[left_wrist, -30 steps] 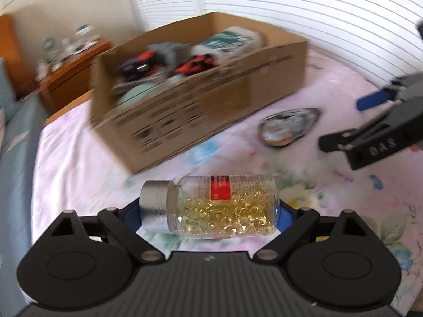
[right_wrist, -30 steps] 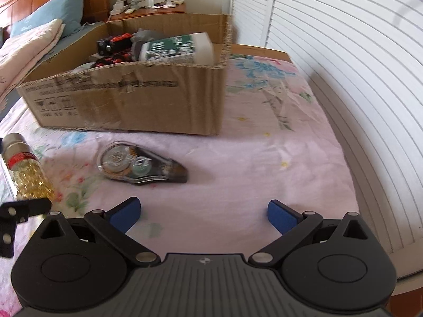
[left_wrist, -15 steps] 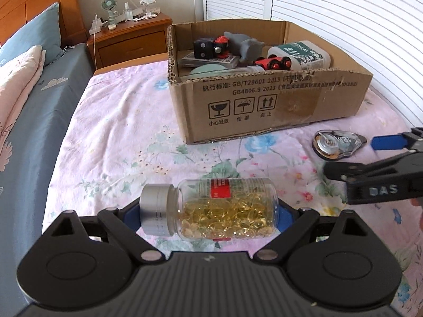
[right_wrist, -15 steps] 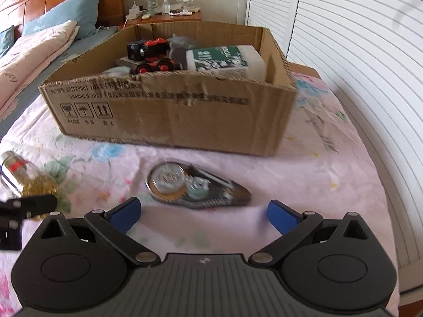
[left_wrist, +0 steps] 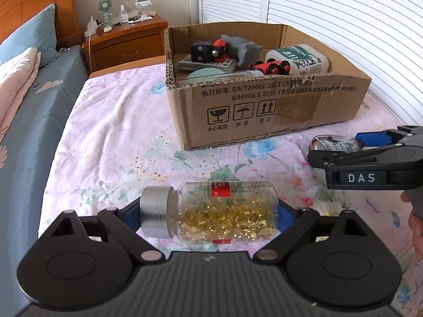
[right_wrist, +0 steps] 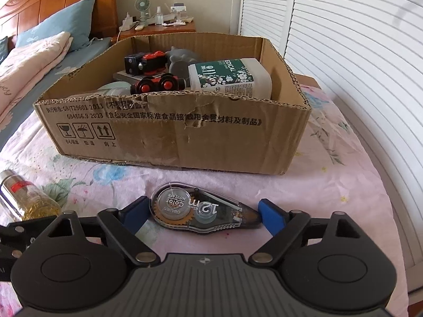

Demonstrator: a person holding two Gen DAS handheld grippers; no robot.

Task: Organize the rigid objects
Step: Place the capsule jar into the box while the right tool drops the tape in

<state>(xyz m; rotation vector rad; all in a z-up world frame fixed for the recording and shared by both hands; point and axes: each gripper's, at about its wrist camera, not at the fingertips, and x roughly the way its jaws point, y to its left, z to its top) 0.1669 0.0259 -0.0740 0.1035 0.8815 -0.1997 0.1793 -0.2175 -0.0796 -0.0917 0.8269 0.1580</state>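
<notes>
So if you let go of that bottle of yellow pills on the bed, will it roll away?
Probably a little: the bottle is round and lies on its side. The soft flowered bedspread would likely stop it soon. Its clear wall looks stiff, and being only partly full of loose capsules, it should feel fairly light, its weight shifting as they slide.

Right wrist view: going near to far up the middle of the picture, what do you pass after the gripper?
Correction tape dispenser lying on the floral bedsheet between the right gripper fingers → cardboard box front wall → toy train inside the box → wooden nightstand against the wall.
</notes>
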